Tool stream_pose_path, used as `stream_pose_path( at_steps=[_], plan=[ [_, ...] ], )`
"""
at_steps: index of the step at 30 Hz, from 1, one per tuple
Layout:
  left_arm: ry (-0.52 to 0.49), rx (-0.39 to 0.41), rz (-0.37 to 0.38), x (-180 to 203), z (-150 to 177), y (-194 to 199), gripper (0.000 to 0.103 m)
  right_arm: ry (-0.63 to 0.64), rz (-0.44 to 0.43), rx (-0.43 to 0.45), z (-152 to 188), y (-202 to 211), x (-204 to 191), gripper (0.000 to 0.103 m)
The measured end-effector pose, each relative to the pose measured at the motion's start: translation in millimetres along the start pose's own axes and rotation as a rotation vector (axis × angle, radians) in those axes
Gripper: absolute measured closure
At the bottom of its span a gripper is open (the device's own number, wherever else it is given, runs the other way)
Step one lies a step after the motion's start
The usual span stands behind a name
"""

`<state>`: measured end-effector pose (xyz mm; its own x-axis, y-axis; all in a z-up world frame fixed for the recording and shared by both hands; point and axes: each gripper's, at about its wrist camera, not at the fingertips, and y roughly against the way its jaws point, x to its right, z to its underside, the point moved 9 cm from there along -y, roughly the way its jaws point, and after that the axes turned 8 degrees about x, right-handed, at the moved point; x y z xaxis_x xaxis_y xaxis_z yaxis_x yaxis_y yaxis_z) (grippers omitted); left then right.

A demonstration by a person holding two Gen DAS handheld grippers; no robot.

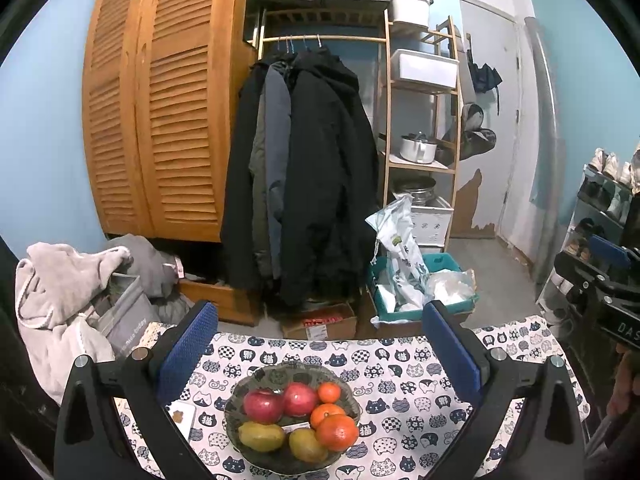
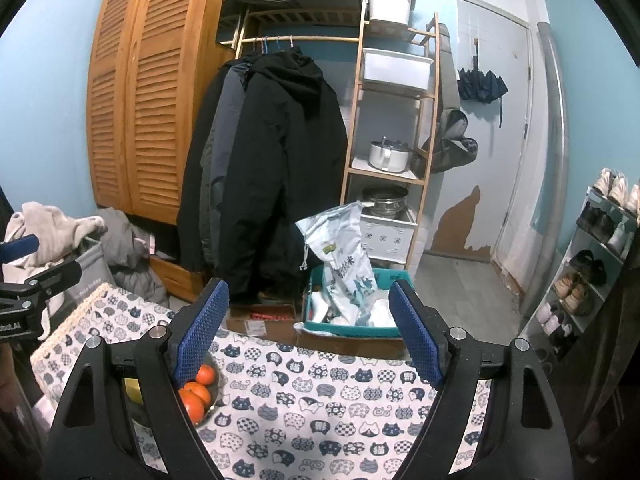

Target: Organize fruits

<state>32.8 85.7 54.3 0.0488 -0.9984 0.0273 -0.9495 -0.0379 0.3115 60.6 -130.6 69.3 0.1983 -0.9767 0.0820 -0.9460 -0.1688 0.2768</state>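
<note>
A dark glass bowl (image 1: 236,400) sits on the cat-print tablecloth (image 1: 400,380), straight in front of my left gripper (image 1: 318,316). It holds two red apples (image 1: 262,405), three oranges (image 1: 337,432) and two green-yellow fruits (image 1: 261,436). The left gripper hovers above and behind the bowl, open, with nothing between its blue pads (image 1: 188,352). My right gripper (image 2: 310,304) is open too and empty, over bare cloth to the right of the bowl. In the right wrist view the bowl (image 2: 216,392) is half hidden behind the left finger; oranges (image 2: 195,396) show there.
A small white card (image 1: 182,416) lies left of the bowl. Beyond the table's far edge are cardboard boxes (image 1: 320,322), a teal crate of bags (image 1: 420,288), hanging coats (image 1: 304,172), a wooden wardrobe and shelves. A laundry basket (image 1: 64,300) stands left, a shoe rack (image 2: 592,264) right.
</note>
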Motion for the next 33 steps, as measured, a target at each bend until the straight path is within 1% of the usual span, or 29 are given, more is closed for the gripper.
stream_pose_path(
  at_steps=[3, 13, 33],
  plan=[
    [0.004, -0.005, -0.003, 1.1, 0.3, -0.3, 0.000, -0.002, -0.002, -0.003, 0.9, 1.2, 0.5, 0.022],
    [-0.006, 0.015, -0.021, 4.2, -0.4, 1.9, 0.000, 0.001, 0.000, 0.002, 0.8, 1.5, 2.2, 0.022],
    [-0.006, 0.021, -0.016, 4.6, -1.5, 3.1, 0.000, 0.002, -0.001, 0.001, 0.6, 1.7, 2.1, 0.022]
  ],
)
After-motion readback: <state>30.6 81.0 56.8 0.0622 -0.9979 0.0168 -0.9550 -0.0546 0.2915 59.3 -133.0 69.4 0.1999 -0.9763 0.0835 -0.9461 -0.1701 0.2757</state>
